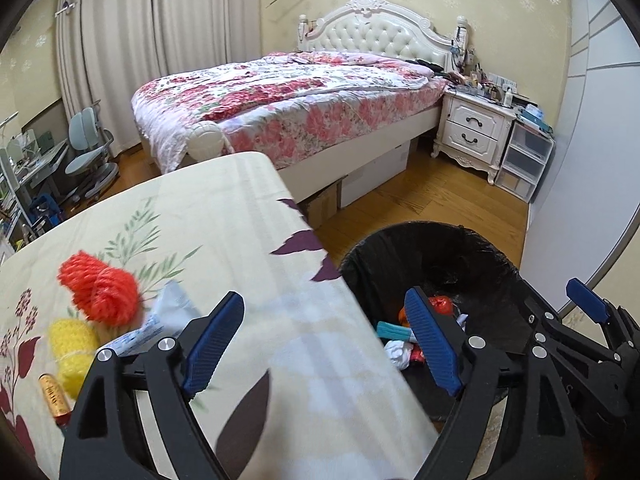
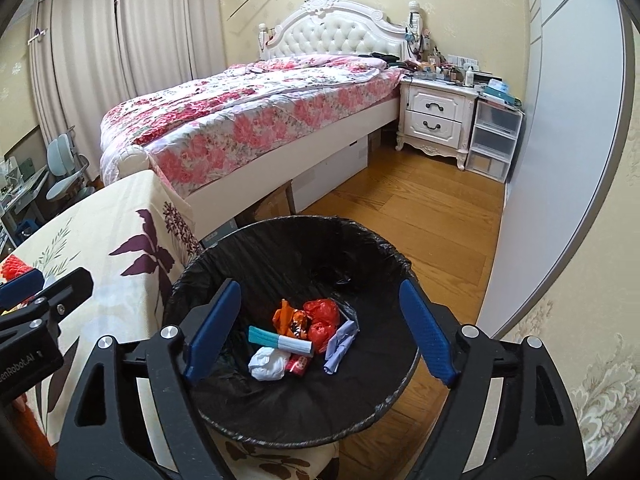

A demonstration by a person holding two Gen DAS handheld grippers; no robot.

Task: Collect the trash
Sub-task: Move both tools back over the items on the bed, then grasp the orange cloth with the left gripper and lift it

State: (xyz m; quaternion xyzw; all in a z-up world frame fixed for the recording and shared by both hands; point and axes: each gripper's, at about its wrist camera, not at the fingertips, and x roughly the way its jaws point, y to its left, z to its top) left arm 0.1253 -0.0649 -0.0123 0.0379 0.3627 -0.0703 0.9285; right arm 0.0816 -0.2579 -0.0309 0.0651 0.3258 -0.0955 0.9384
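**Both grippers empty over a lined bin, more litter waiting on the desk**

Jaws stand spread wide on both tools, with nothing between the blue pads of either one. Seen from its own camera, the right gripper (image 2: 320, 328) hangs directly above a round trash bin (image 2: 192, 280) lined with a black bag, which stands on the wooden floor (image 2: 420, 220) against the edge of the desk (image 2: 120, 208). At the bottom of the bin lies a small heap of trash (image 2: 304, 340): crumpled white paper, red and orange wrappers, a teal-and-white strip and a pale purple scrap. The left gripper (image 1: 324, 340) straddles the desk's edge, one finger over the flowered cloth and the other over the bin's mouth.

Still on the desk, to the left of that gripper, sit a red net (image 1: 100, 292), a yellow net (image 1: 74, 344), a white-and-blue wrapper (image 1: 164, 320) partly under the red net, and a gold-coloured battery (image 1: 54, 396) near the frame's lower edge.

Beyond stand a bed (image 2: 248, 120) with a floral quilt, a white nightstand (image 2: 434, 118), clear plastic drawers (image 2: 494, 140) and drawn curtains (image 2: 120, 40).
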